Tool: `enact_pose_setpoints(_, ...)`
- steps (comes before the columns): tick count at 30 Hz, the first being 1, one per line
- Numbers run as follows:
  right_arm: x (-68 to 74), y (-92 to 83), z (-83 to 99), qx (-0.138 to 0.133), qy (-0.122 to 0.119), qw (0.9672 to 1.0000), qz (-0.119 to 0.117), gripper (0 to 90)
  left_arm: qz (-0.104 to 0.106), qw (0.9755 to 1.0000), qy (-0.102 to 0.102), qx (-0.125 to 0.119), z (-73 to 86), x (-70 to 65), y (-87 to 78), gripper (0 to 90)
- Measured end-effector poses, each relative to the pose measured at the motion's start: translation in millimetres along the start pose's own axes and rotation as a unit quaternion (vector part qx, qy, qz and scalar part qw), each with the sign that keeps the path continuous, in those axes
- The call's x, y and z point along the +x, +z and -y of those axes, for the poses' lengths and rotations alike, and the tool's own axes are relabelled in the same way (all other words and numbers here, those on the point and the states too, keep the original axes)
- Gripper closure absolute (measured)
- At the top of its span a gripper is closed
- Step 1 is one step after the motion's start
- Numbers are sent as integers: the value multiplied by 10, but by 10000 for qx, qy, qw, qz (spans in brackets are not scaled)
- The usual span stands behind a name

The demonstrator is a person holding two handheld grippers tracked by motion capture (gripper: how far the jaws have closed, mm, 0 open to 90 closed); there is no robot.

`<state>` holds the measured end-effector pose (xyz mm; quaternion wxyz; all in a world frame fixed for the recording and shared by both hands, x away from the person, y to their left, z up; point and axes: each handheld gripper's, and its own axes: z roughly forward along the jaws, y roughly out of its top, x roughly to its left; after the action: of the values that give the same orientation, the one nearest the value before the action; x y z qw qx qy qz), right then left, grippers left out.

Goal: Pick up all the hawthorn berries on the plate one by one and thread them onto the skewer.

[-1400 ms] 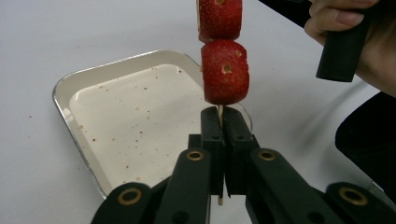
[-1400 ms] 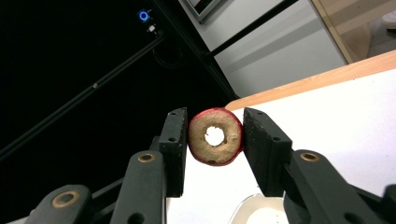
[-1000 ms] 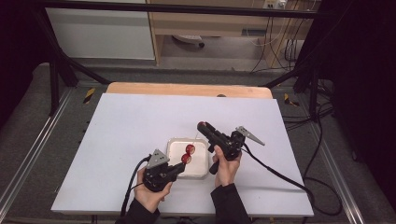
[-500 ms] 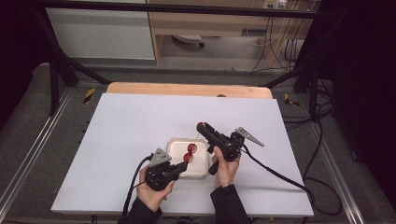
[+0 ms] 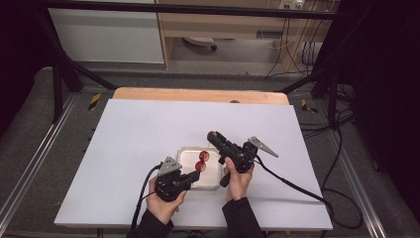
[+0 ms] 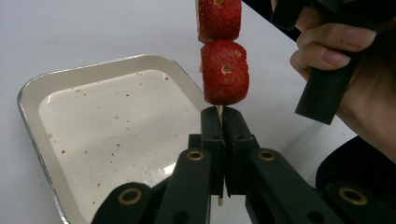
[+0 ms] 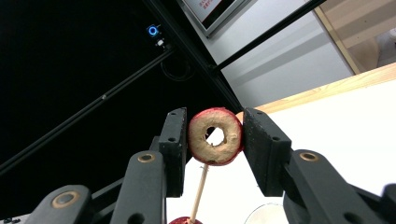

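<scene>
Low in the middle of the high view, the left gripper [image 5: 196,174] is clamping the bare end of a thin wooden skewer [image 6: 219,112], its jaws pressed narrow with the stick pinched between the pads. In the left gripper view the skewer is rising toward the top centre of the frame, carrying two red fruit pieces [image 6: 224,71] stacked one above the other. Gripping below the fruit is leaving the free tip open for loading, and it is keeping the stick steady.

Just right of centre in the high view, the right gripper [image 5: 214,136] is hanging above the table, its jaws partly apart and squeezing a ring-shaped slice [image 7: 215,136] by its red-skinned rim. In the right gripper view this slice is sitting at the centre of the frame, its pale cut face and its hole turned toward the camera, with the skewer's tip [image 7: 201,185] pointing up at it from below. Pinching the rim rather than the faces is leaving the hole unblocked, which, as I judge it, is letting the person line the hole up with the stick and push the slice down onto it.

Under both tools, the shallow white tray [image 6: 100,135] is lying on the white table [image 5: 148,129], flecked with red specks; it is probably catching drips and crumbs from the threading.
</scene>
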<state>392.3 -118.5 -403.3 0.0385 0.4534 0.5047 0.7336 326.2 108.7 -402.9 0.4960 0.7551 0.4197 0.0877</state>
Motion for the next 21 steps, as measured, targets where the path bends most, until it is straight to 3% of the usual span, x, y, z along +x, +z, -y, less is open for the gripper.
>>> enact_pose_setpoints(8,18,-16,7,38,-81,10000,5,620,-9,9998,-111,-168,-50,-1,2,884)
enact_pose_setpoints(14,11,-5,111,221,-31,9998,3,621,-125,9998,-1,-132,-104,-3,48,883)
enact_pose_setpoints(21,14,-23,74,354,-167,9992,10,605,-157,9997,114,-151,-90,50,44,883)
